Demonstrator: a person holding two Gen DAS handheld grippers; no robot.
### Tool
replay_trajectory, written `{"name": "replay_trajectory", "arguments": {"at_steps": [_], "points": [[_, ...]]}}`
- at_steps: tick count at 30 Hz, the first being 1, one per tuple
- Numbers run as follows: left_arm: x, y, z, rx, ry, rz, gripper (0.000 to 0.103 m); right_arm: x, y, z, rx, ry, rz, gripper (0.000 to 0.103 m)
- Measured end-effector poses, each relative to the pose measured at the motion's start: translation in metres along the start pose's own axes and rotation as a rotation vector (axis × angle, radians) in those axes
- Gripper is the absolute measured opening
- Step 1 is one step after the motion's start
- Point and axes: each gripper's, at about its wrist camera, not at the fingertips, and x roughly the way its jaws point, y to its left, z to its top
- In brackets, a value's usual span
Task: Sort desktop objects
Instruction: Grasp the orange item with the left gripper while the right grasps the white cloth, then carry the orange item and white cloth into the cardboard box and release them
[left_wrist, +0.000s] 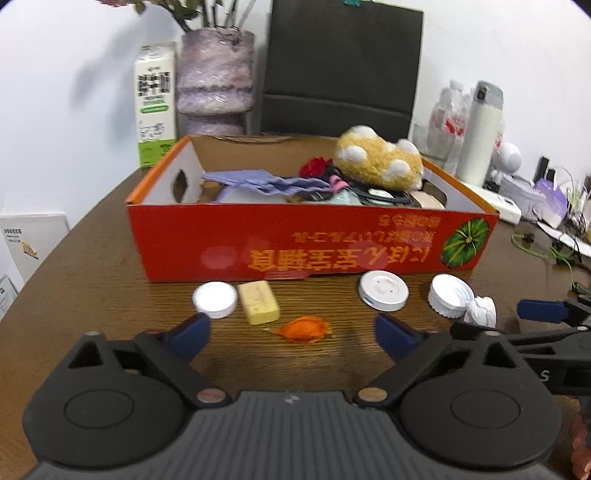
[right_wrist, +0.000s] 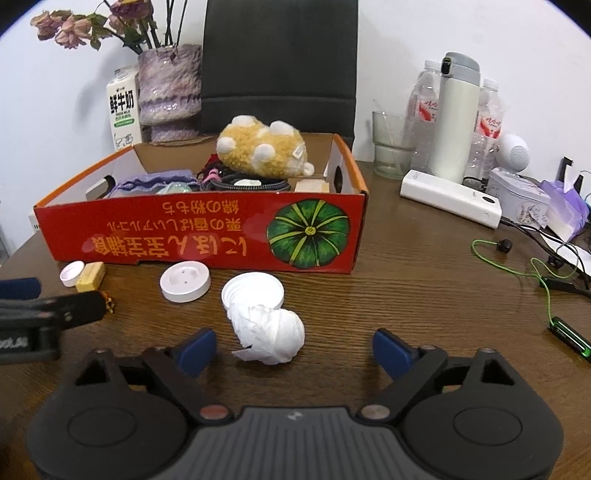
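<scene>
While both tools hover low over the brown wood-grain table, neither grips anything. Left hand-held gripper: jaws spread wide, blue pads apart, w/ an orange wrapped sweet lying on the table between the pads, untouched. Right hand-held gripper: jaws likewise released, w/ a crumpled white tissue between them, nearer the left pad; no contact visible.

Row of loose items in front of the red cardboard box, left to right in the left wrist view: small white cap, touching or just beside a yellow eraser-like block; round white disc w/ holes; white ribbed lid, w/ the tissue just beside it.

Box contents (partly hidden): yellow plush toy w/ white spots on top, purple cloth, black cable coil, misc. small items.

Behind the box: milk carton, purple vase w/ dried flowers, dark chair back. To the right: glass, white flask, water bottles, white power bank, green cord.
</scene>
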Motion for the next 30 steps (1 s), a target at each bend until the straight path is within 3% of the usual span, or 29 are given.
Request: {"name": "replay_trajectory", "arguments": {"at_steps": [4,6,7,8,14,24,30], "points": [[0.010,-0.005,-0.002,0.006,0.033,0.003,0.063,-0.002,0.001,0.001,-0.008,-0.009,0.028,0.065],[0.009,-0.005,-0.003,0.013,0.028,0.009,0.051,-0.004,0.002,0.001,-0.012,-0.015,0.041,0.048],[0.008,-0.004,-0.003,0.011,0.026,0.004,0.044,-0.005,0.002,0.001,-0.012,-0.017,0.043,0.031],[0.007,-0.002,-0.003,0.006,0.027,-0.003,0.044,-0.006,0.002,0.001,-0.010,-0.017,0.046,0.021],[0.001,0.004,-0.004,-0.012,0.024,-0.036,0.043,-0.012,0.001,0.000,-0.008,-0.030,0.038,0.020],[-0.025,0.005,-0.001,-0.014,-0.058,-0.047,0.043,-0.025,-0.001,0.005,0.006,-0.079,0.047,0.020],[-0.053,0.006,0.019,-0.040,-0.161,-0.065,0.043,-0.050,-0.001,0.026,0.043,-0.154,0.155,0.020]]}}
